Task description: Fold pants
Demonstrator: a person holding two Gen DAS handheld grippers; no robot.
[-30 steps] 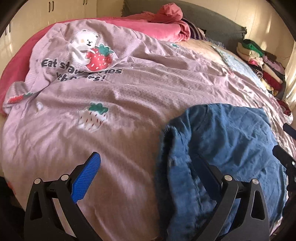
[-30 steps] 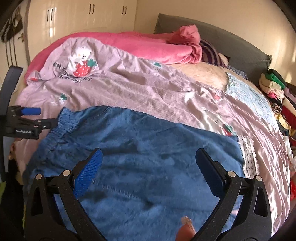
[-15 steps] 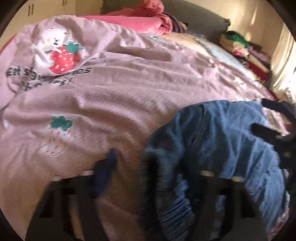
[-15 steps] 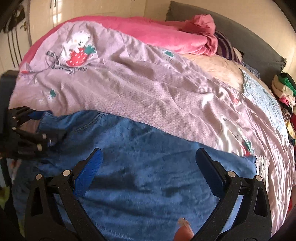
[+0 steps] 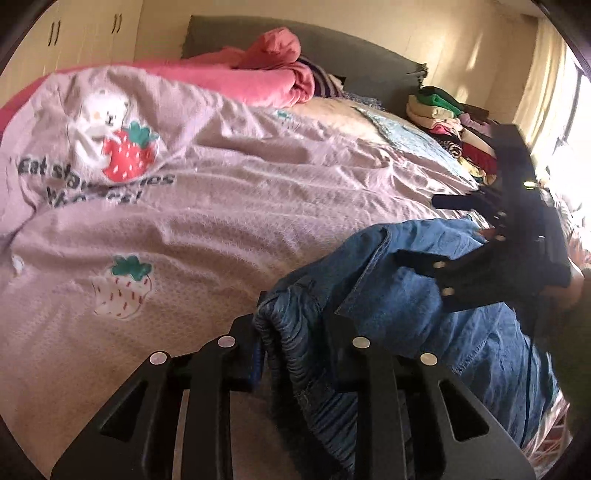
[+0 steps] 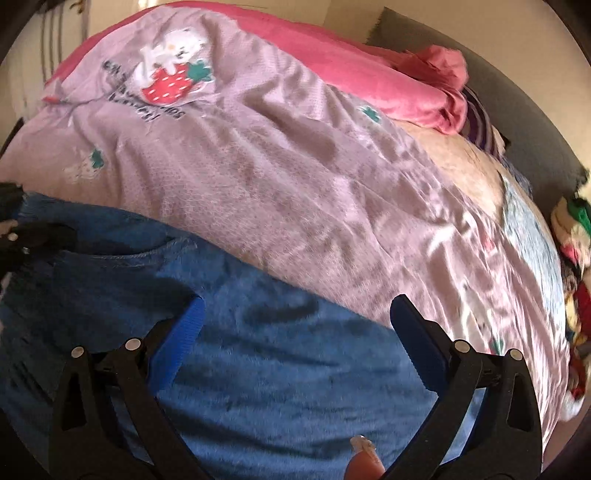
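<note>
**Left gripper closing on the waistband of the blue pants**

The left gripper (image 5: 291,354) is seen at the bottom centre of the left wrist view, its jaws closing with the gathered elastic waistband of the blue denim pants (image 5: 424,306) bunched between them; the fabric is pinched by the pads and raised into a ridge above the bed. The right gripper (image 6: 295,332) is seen at the bottom of the right wrist view with its blue-padded jaws spread wide and nothing between them; it is held over the flat blue cloth in the lower half of that frame, and whether its tips touch the cloth cannot be told. In the left wrist view the same right gripper appears at the right edge of the frame, above the far part of the pants. A fingertip (image 6: 364,458) is visible at the bottom edge of the right wrist view.

The pants are spread across the near side of the bed, on a lilac bedspread (image 5: 221,221) printed with strawberries, a white bear and dark lettering. A pink blanket (image 5: 266,74) is bundled at the top centre of the left wrist view, in front of a grey headboard (image 5: 351,51). A stack of folded clothes (image 5: 450,122) is seen at the upper right, at the edge of the bed. Cream cupboard doors (image 5: 85,33) fill the upper left corner.
</note>
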